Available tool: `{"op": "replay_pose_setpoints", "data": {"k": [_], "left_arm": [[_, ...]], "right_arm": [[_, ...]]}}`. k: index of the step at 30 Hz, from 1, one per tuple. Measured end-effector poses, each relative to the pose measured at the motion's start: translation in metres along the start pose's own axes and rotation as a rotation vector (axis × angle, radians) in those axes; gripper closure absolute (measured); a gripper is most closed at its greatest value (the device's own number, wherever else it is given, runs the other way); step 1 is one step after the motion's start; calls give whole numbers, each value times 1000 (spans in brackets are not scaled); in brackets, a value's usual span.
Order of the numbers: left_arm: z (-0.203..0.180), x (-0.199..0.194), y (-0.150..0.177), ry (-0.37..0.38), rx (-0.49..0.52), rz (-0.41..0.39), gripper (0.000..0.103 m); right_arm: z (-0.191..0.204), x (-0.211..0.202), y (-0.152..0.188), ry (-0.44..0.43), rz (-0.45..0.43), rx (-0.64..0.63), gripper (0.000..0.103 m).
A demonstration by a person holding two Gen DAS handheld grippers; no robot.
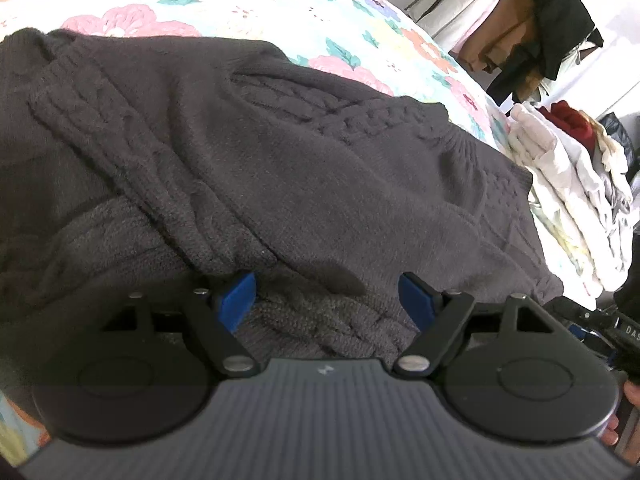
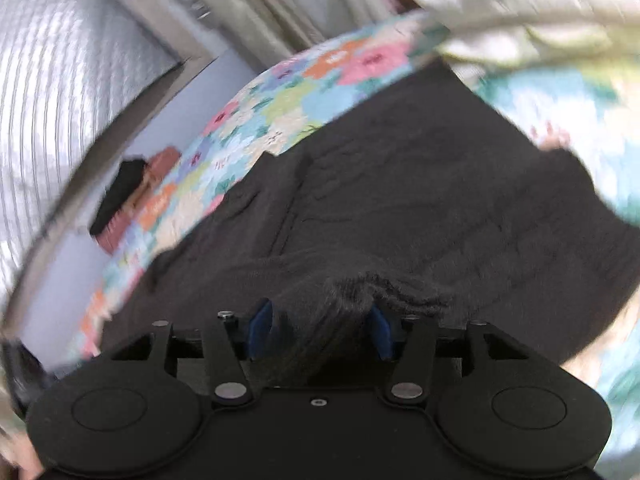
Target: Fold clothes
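Note:
A dark grey cable-knit sweater (image 1: 280,168) lies partly folded on a floral bedspread (image 1: 248,4). My left gripper (image 1: 328,300) is open, its blue pads apart, with a thick fold of the sweater lying between them at the near edge. In the right wrist view, which is blurred by motion, the same sweater (image 2: 420,184) spreads over the bedspread (image 2: 280,96). My right gripper (image 2: 320,328) has a bunched ribbed part of the sweater between its blue pads and is shut on it.
A pile of folded white and pale clothes (image 1: 568,184) sits on the bed's right side. Clothes hang on a rack (image 1: 532,28) beyond it. A ribbed silver surface (image 2: 52,80) and a wall stand past the bed's far edge.

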State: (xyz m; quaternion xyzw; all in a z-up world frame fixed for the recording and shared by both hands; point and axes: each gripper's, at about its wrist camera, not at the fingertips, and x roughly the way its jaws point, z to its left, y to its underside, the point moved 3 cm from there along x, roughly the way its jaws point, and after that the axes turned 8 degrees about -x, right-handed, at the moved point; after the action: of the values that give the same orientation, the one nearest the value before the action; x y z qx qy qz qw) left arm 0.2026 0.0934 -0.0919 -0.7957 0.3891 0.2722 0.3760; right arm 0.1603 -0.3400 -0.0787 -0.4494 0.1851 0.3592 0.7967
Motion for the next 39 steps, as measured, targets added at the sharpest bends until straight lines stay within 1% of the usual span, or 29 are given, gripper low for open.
{"op": "replay_pose_setpoints", "data": {"k": [1, 3, 5, 7, 8, 9, 10, 11, 15, 18, 20, 21, 23, 24, 25, 27, 29, 32, 33, 34, 35, 36, 38, 39], "left_arm": [[0, 0, 0, 0, 0, 0, 24], [-1, 0, 1, -2, 4, 0, 24], [-2, 0, 1, -6, 14, 0, 24], [-4, 1, 1, -13, 27, -1, 24], [-6, 2, 2, -18, 34, -2, 23], [-7, 2, 2, -24, 43, -4, 23], [-9, 2, 3, -34, 56, -8, 23], [-11, 2, 4, -48, 74, -13, 23], [-20, 2, 9, -109, 152, -36, 23], [-23, -1, 10, -159, 186, -62, 23], [-25, -3, 14, -184, 211, -78, 22], [-27, -3, 17, -194, 228, -79, 18], [-31, 1, 22, -215, 258, -64, 15], [-32, 4, 23, -241, 270, -54, 14], [-33, 7, 24, -270, 281, -44, 14], [-31, 8, 25, -293, 282, -55, 12], [-30, 6, 24, -302, 280, -65, 12], [-29, 3, 22, -299, 269, -71, 12], [-28, 4, 22, -301, 267, -70, 12], [-28, 5, 22, -304, 267, -66, 12], [-28, 5, 23, -307, 269, -64, 12], [-28, 5, 23, -309, 271, -63, 12], [-29, 5, 24, -311, 273, -63, 12], [-28, 5, 24, -310, 269, -61, 12]], "right_arm": [[-8, 2, -2, -25, 4, 63, 38], [-30, 10, 1, -74, 5, 230, 34], [-54, 21, 5, -116, 8, 395, 34], [-63, 25, 6, -131, -6, 458, 34], [-57, 25, 5, -119, -15, 416, 36], [-51, 25, 4, -107, -25, 370, 49], [-40, 21, 4, -90, -55, 298, 78], [-29, 17, 5, -73, -84, 225, 86], [15, 1, 6, -3, -199, -66, 90], [49, -12, 7, 50, -283, -286, 91], [70, -20, 8, 87, -335, -421, 94], [61, -21, 7, 129, -319, -383, 94], [43, -23, 6, 211, -287, -304, 94], [30, -18, 5, 247, -254, -240, 96], [22, -13, 4, 290, -236, -205, 96], [19, -7, 3, 339, -215, -177, 96], [25, -3, 2, 344, -210, -191, 92], [38, 0, 12, 305, -188, -279, 89], [41, 3, 12, 292, -158, -309, 76], [45, 7, 13, 279, -127, -339, 55], [48, 11, 14, 270, -97, -366, 45], [48, 20, 14, 298, -68, -371, 36], [38, 34, 9, 360, -13, -336, 35], [30, 43, 8, 378, 36, -293, 29]]}}
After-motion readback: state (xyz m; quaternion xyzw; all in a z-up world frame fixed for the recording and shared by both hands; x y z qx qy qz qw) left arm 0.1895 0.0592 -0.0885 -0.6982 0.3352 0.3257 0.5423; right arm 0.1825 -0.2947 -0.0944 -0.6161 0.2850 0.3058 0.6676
